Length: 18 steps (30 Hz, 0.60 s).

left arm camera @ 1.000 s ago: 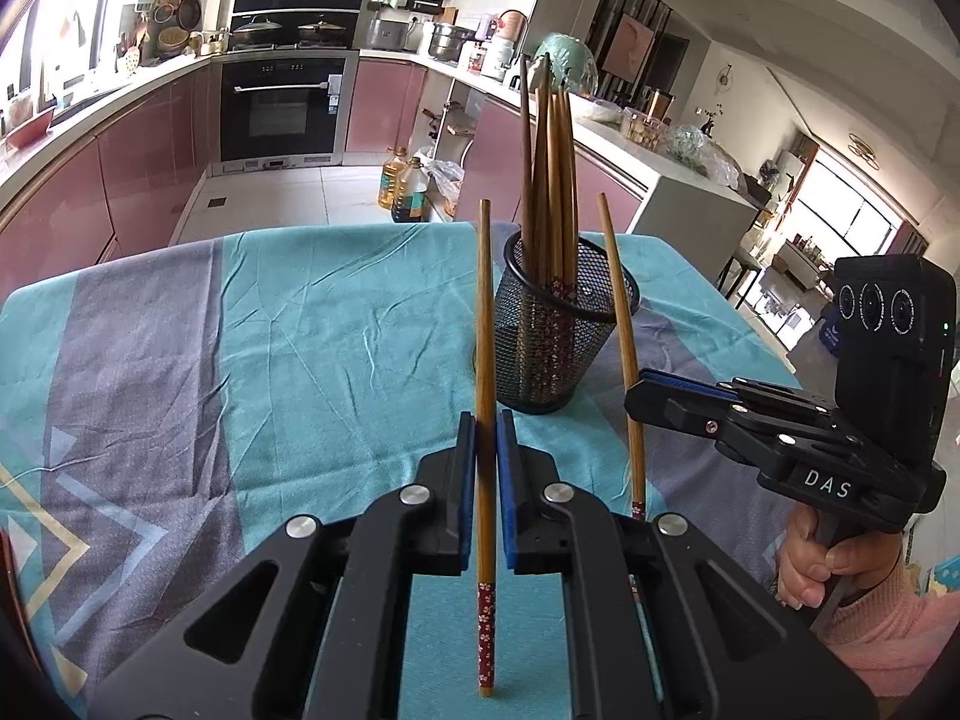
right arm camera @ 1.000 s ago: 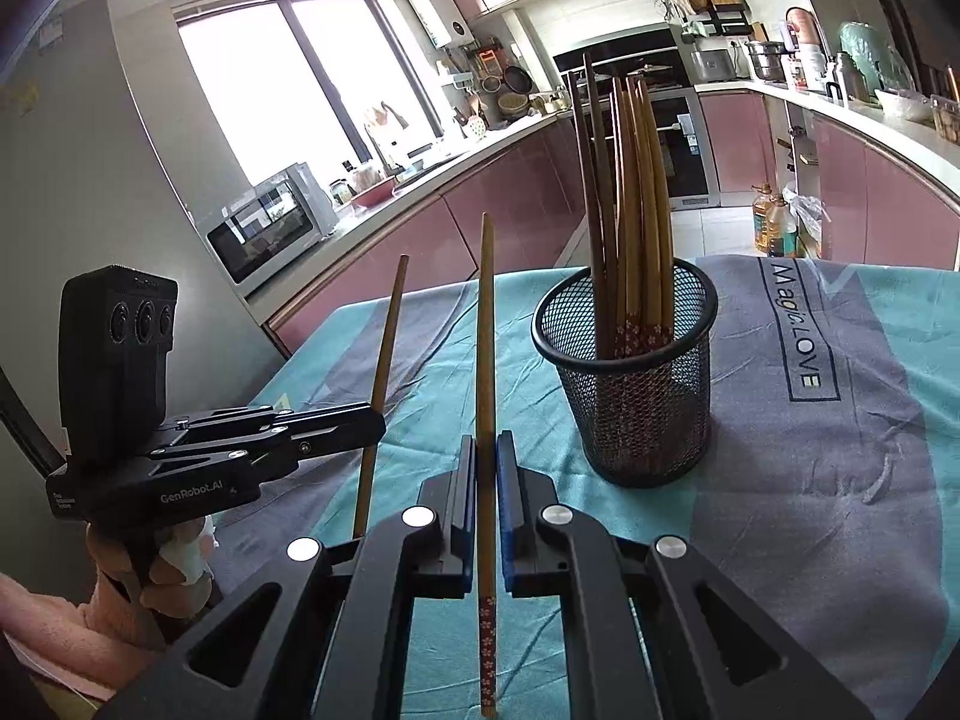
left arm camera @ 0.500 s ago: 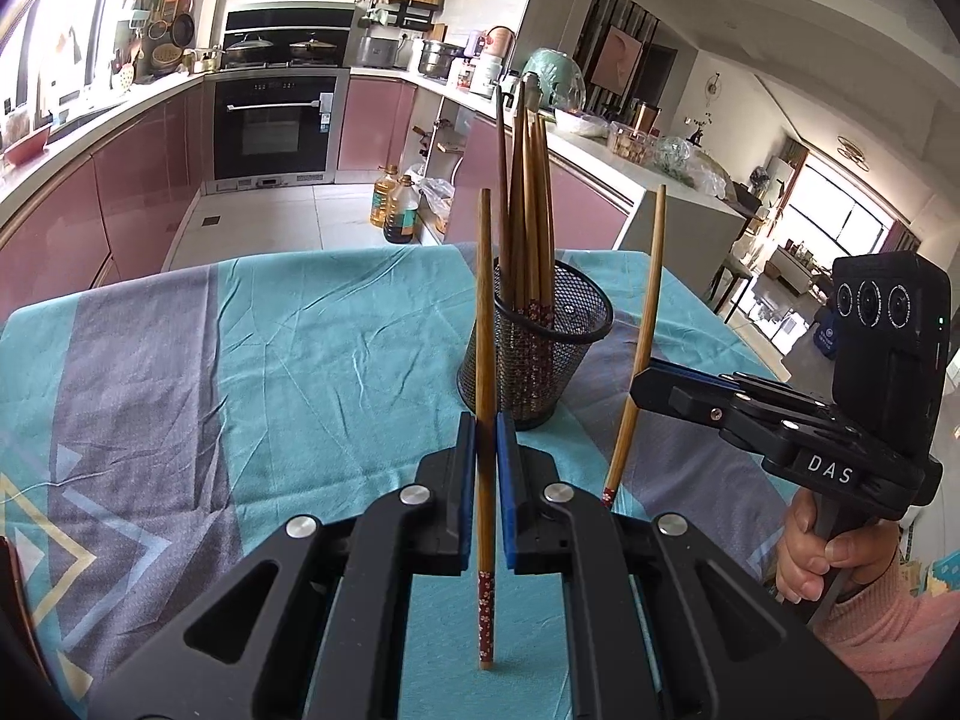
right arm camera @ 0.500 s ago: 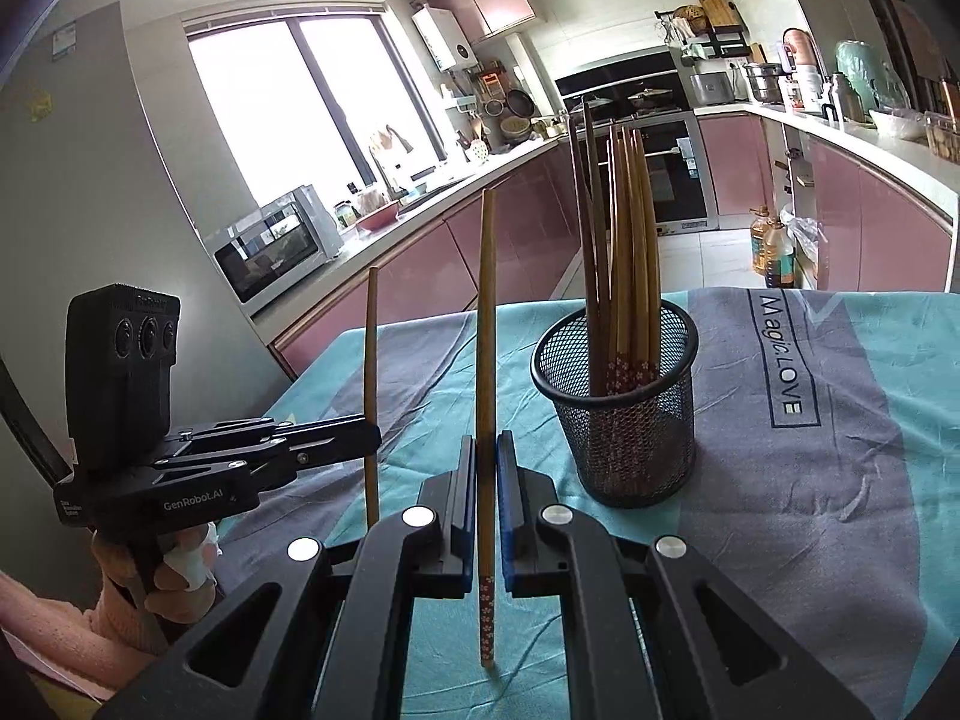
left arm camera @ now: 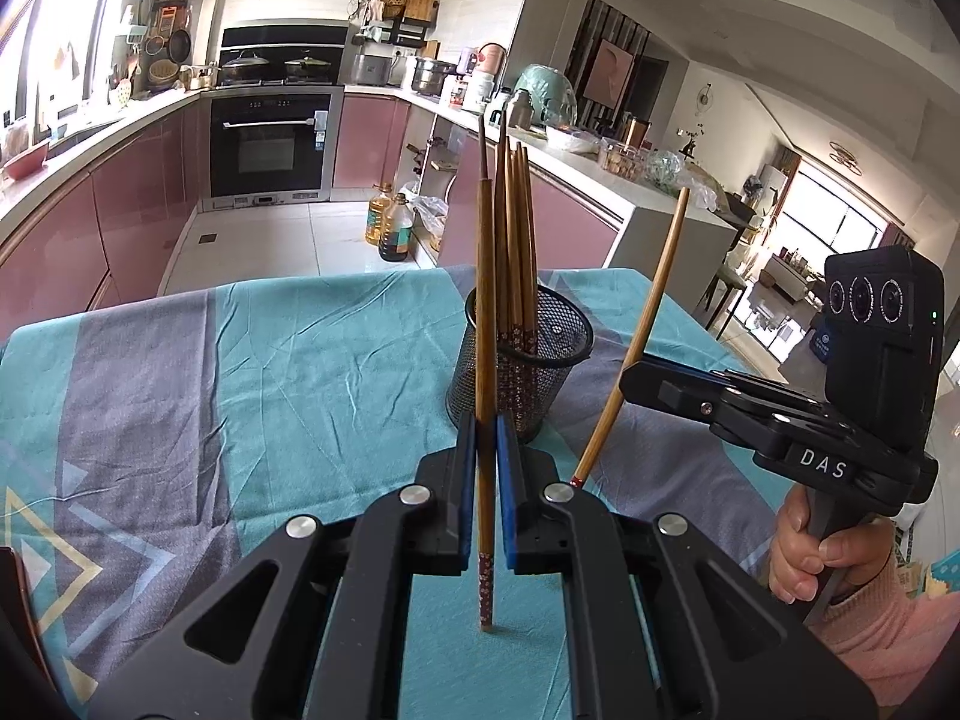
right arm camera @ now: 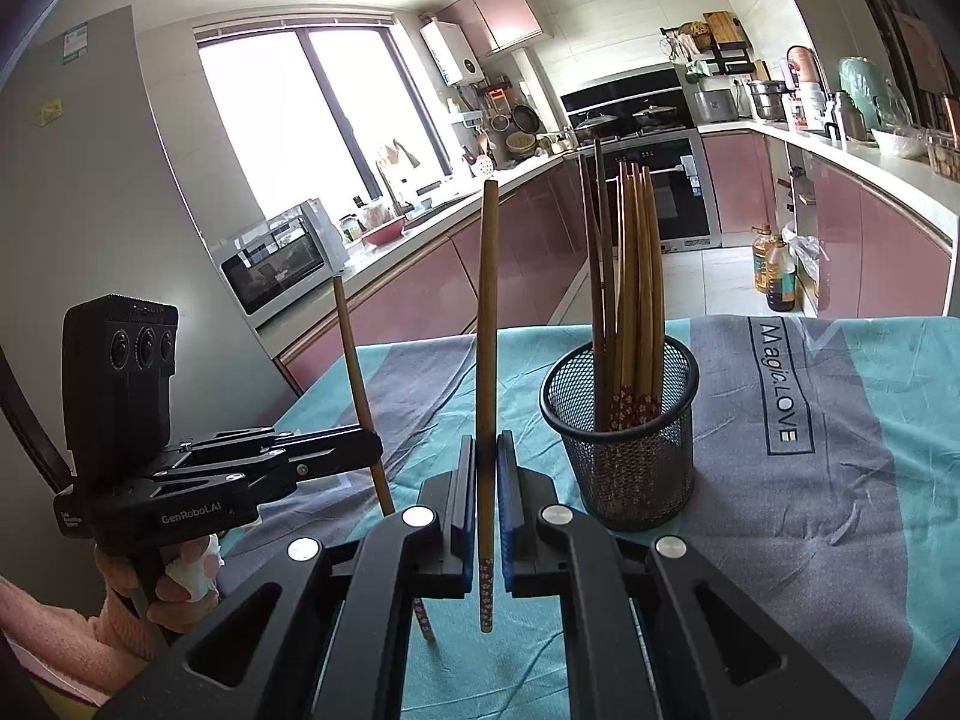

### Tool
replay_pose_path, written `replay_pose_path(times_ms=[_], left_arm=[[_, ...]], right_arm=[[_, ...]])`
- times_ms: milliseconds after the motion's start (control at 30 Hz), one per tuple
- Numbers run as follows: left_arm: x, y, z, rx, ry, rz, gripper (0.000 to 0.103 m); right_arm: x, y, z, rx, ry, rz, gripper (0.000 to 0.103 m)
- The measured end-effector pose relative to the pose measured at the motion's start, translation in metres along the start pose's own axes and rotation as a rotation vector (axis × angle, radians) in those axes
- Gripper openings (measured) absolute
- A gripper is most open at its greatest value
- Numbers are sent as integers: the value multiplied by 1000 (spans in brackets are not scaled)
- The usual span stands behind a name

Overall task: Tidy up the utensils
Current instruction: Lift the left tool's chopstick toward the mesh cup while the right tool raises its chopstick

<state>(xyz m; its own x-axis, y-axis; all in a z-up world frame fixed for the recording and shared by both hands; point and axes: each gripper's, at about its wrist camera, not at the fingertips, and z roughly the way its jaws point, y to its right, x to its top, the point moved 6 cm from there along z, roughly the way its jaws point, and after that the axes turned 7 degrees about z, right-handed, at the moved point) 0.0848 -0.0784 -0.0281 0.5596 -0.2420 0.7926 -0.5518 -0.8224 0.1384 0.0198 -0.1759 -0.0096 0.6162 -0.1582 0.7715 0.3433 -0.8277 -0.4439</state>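
The left gripper (left arm camera: 486, 462) is clamped on a wooden chopstick (left arm camera: 486, 312) that stands nearly upright, patterned end down, above the teal and grey tablecloth (left arm camera: 270, 360). The right gripper (right arm camera: 486, 474) pinches a second chopstick (right arm camera: 487, 360) the same way; seen from the left wrist, that one leans. The black mesh holder (right arm camera: 621, 450), already carrying a bundle of chopsticks (right arm camera: 630, 276), stands toward the table's far edge, just beyond both grippers.

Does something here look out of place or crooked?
Nothing is spilled or damaged. Two chopsticks are outside the mesh holder: the left gripper clamps one chopstick upright, while the right gripper clamps another chopstick, which looks tilted in the left wrist view. The tablecloth is wrinkled.
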Motion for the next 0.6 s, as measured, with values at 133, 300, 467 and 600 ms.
replay_pose_path(times_ms=[133, 300, 467, 600], left_arm=[[3, 3, -3, -3, 8, 6, 8], [5, 4, -6, -7, 19, 12, 8], [8, 7, -7, -9, 26, 20, 8], [10, 9, -8, -11, 32, 28, 8]], right_arm=[[4, -1, -1, 1, 7, -8, 6], [8, -1, -3, -3, 14, -14, 6], [10, 0, -4, -10, 19, -11, 6], [12, 1, -6, -13, 24, -15, 6]])
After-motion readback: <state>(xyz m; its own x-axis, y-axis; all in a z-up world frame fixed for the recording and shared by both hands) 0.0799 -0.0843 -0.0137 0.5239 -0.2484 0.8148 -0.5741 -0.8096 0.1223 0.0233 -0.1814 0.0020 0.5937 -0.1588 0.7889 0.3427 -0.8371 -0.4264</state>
